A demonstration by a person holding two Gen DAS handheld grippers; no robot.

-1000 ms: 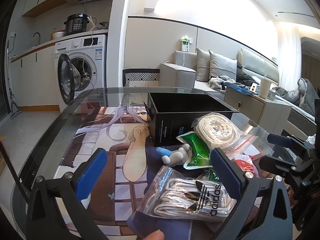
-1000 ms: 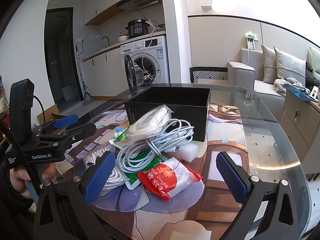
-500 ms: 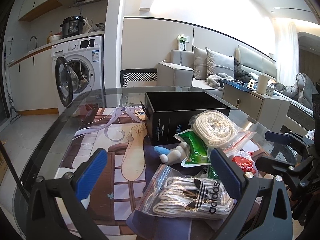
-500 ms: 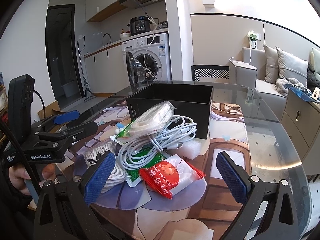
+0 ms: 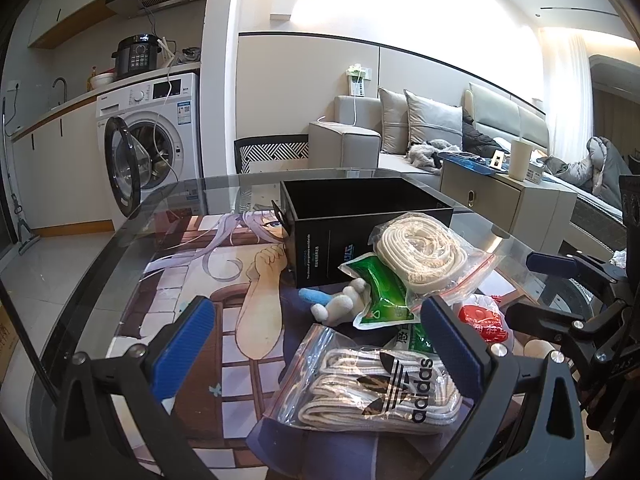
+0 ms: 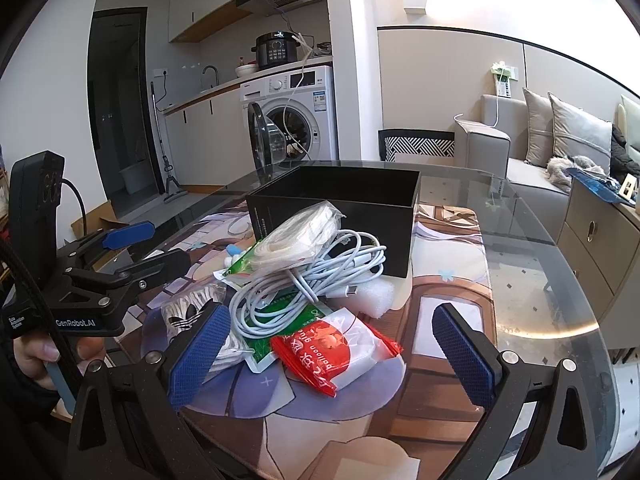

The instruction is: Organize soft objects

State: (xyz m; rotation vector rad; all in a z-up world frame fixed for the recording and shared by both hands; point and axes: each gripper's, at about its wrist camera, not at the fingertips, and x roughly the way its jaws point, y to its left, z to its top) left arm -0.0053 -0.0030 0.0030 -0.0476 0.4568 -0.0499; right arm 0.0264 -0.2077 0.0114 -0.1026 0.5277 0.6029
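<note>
Left gripper (image 5: 316,344) and right gripper (image 6: 332,350): spread wide, holding nothing. Heaped before open black cardboard box (image 6: 352,196), clear bag of white adidas socks (image 5: 376,384), probably nearest for boxing.

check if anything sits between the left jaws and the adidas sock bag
Nothing visible does. The clear zip bag of white adidas socks lies on the printed mat directly ahead of the open left gripper, with no item in front of it. The green packet and small plush toy lie beyond it.
</note>
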